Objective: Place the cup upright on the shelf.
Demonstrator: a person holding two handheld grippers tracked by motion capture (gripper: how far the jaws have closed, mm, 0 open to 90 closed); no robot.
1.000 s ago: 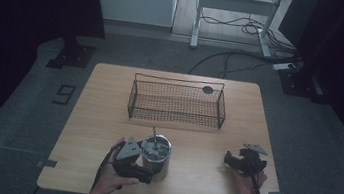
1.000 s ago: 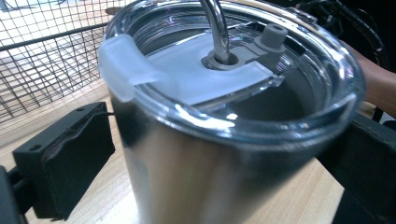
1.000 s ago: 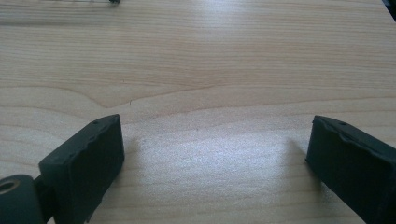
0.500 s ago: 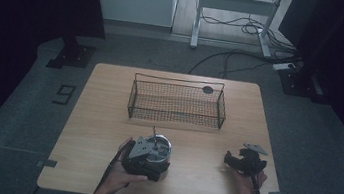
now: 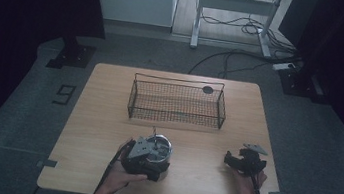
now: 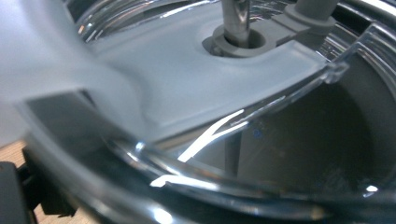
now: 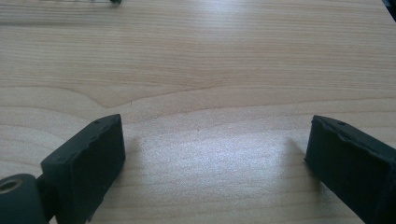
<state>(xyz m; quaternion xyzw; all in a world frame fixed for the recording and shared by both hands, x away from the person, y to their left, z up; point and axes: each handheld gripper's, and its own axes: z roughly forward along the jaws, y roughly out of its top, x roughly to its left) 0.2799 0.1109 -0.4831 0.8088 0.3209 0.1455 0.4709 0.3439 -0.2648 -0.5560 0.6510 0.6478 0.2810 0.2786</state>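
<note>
Container (image 5: 157, 151), round, clear-walled with a metal rim, sits at the near-left part of the bench (image 5: 106, 118); a thin central stem rises from it. In the left gripper view its translucent inner plate (image 6: 196, 79) and stem hub (image 6: 236, 39) are very close. Left tool (image 5: 141, 156) is against the container's near side; jaw state cannot be told. Right tool (image 5: 237, 161) rests near right, jaws wide, bare wood between them. Wire basket (image 5: 177, 103) stands mid-bench, farther back.
</note>
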